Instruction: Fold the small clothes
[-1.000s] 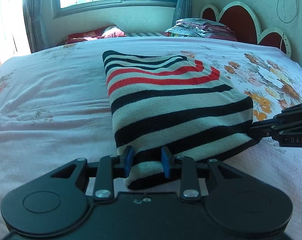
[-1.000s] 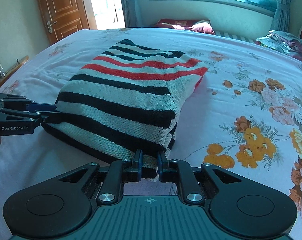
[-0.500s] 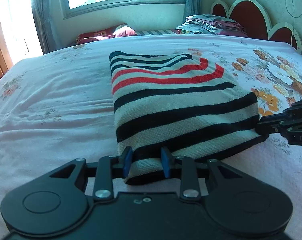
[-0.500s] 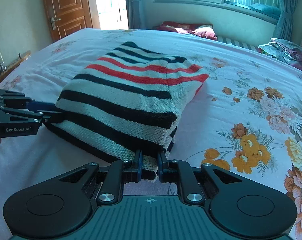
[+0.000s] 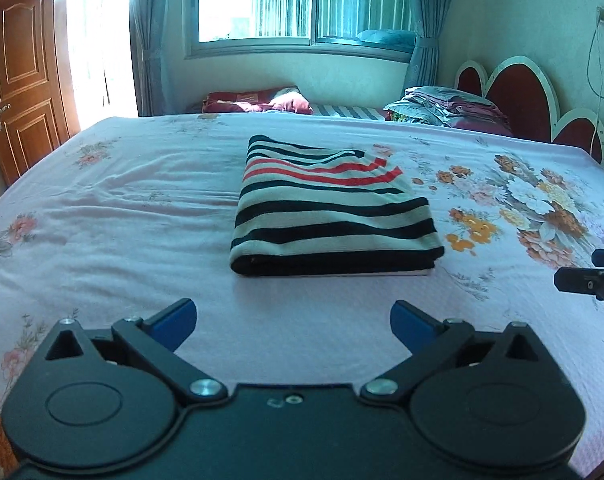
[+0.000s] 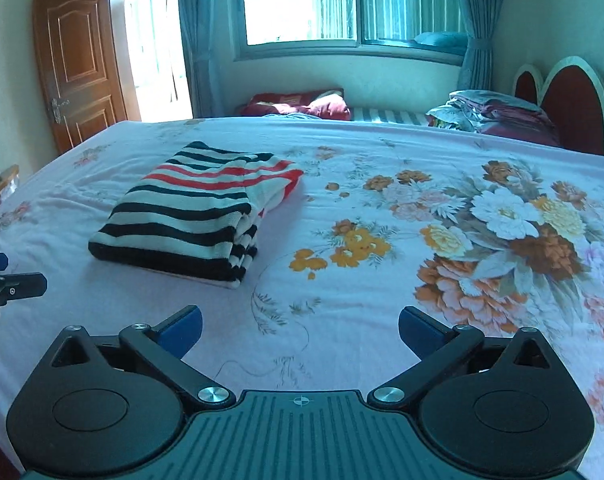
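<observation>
Striped sweater (image 5: 334, 216) folded into neat rectangle, lying flat mid-bed on pink floral bedsheet (image 5: 113, 216); black, white, red bands. From my right view, stacked folded layers show along sweater's right edge (image 6: 243, 248). My left claw (image 5: 293, 322) spread wide, blue pads holding nothing, clear of sweater's near edge. My right claw (image 6: 299, 326) likewise wide open, empty, sweater off to its left. Beyond: folded bedding pile (image 5: 446, 110) by scalloped headboard (image 5: 518, 92), window (image 5: 297, 4), wooden door (image 6: 81, 68).
</observation>
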`<state>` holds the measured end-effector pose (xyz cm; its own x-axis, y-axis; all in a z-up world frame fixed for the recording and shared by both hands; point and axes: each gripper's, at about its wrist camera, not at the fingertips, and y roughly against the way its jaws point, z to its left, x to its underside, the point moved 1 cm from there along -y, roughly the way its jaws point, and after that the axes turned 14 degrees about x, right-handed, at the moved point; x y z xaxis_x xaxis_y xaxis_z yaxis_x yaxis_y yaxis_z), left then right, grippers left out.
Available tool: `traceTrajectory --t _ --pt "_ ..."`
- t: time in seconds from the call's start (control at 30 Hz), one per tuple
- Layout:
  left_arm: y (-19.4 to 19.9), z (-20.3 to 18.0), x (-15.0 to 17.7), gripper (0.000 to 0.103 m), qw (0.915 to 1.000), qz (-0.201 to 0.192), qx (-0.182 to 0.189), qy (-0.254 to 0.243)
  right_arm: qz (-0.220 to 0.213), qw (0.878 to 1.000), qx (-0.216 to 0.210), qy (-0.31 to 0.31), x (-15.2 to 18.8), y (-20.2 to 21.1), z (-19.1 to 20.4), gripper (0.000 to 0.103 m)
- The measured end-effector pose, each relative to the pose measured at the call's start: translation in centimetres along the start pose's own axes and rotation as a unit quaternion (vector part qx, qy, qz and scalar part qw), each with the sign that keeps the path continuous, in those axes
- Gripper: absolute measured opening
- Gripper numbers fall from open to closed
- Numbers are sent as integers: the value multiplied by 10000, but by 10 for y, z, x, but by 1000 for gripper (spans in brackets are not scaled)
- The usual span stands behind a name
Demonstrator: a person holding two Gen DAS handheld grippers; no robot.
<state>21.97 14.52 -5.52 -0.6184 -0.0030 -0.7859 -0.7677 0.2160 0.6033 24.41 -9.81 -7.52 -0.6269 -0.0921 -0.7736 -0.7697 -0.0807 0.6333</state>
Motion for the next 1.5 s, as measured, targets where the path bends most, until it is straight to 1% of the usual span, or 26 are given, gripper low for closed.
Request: traceTrajectory --t 0.1,0.17,0.23,0.37,0.53,1.0,1.5 --pt "26 -25 4 103 9991 -224 2 -351 -182 9997 -56 -153 7 31 -5 103" --pt "39 -39 6 103 9983 -330 -43 -488 -292 9994 -69 -199 10 48 -5 103" --pt "49 -47 7 103 9985 -323 -67 -432 -390 9990 -90 -179 11 63 -4 103" --pt "64 -57 9 103 9993 -309 48 -195 -490 9988 -37 -81 12 85 1 103" --pt "83 -68 15 103 9989 -434 48 -193 -591 9982 -58 -39 18 107 3 103" --pt "110 -82 18 103 9975 -675 29 -210 -739 9972 -73 -99 19 135 -2 103" --pt "116 -86 21 103 9968 -765 98 -230 -758 9971 -32 -45 25 145 -4 103"
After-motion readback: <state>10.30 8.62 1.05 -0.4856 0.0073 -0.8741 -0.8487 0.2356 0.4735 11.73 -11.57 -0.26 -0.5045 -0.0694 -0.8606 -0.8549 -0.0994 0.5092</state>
